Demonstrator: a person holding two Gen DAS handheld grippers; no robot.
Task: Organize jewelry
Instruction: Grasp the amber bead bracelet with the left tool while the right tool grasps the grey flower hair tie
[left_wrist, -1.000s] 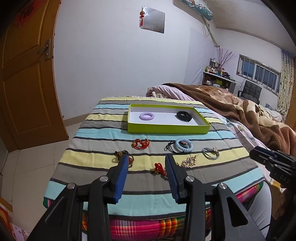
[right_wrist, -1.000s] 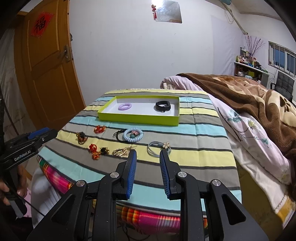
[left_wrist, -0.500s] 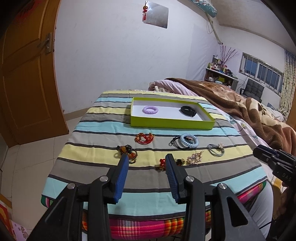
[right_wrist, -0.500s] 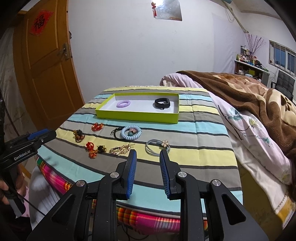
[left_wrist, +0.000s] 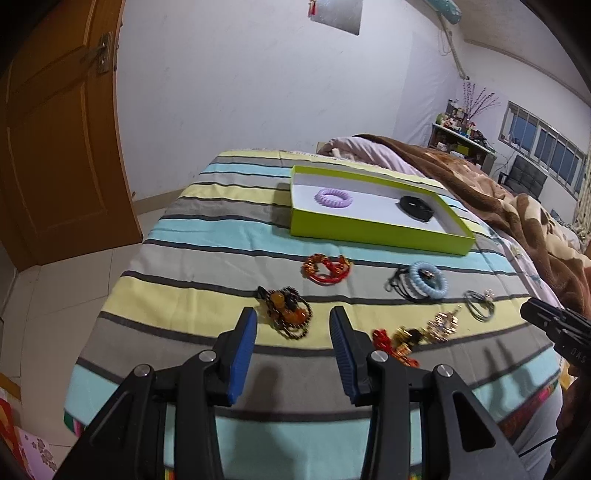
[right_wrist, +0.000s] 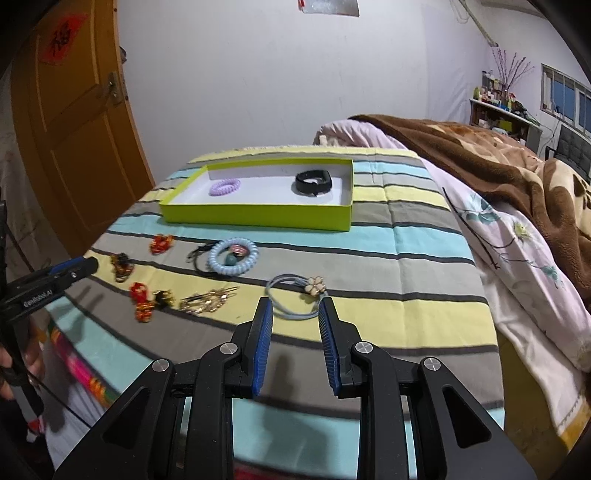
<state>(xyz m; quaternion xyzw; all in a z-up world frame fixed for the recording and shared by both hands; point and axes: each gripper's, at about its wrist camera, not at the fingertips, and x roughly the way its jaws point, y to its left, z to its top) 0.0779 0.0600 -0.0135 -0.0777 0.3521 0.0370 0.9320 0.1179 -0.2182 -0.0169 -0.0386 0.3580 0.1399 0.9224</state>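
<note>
A green tray (left_wrist: 369, 232) (right_wrist: 258, 218) on the striped cloth holds a purple coil band (left_wrist: 333, 196) (right_wrist: 224, 187) and a black bracelet (left_wrist: 415, 206) (right_wrist: 314, 182). In front of it lie a red bracelet (left_wrist: 327, 268), an amber bead bracelet (left_wrist: 288, 312) (right_wrist: 121, 264), a light blue coil band (left_wrist: 426, 282) (right_wrist: 232, 256), a grey hair tie with a flower (right_wrist: 297, 299) (left_wrist: 480, 304), a gold piece (right_wrist: 208, 299) and a red-gold charm (right_wrist: 146, 301). My left gripper (left_wrist: 293, 325) is open just short of the amber bracelet. My right gripper (right_wrist: 295, 312) is open with its tips at the hair tie's near edge.
The striped cloth (right_wrist: 406, 266) ends close below both grippers. A bed with a brown blanket (right_wrist: 498, 166) lies to the right. An orange door (left_wrist: 55, 129) stands at the left. In the right wrist view a hand (right_wrist: 14, 354) holds the left gripper's body at the left edge.
Both grippers have moved forward and down toward the loose jewelry, which now looks larger. The amber bracelet now sits between the left tips, and the hair tie at the right tips. Neither opening changed.
</note>
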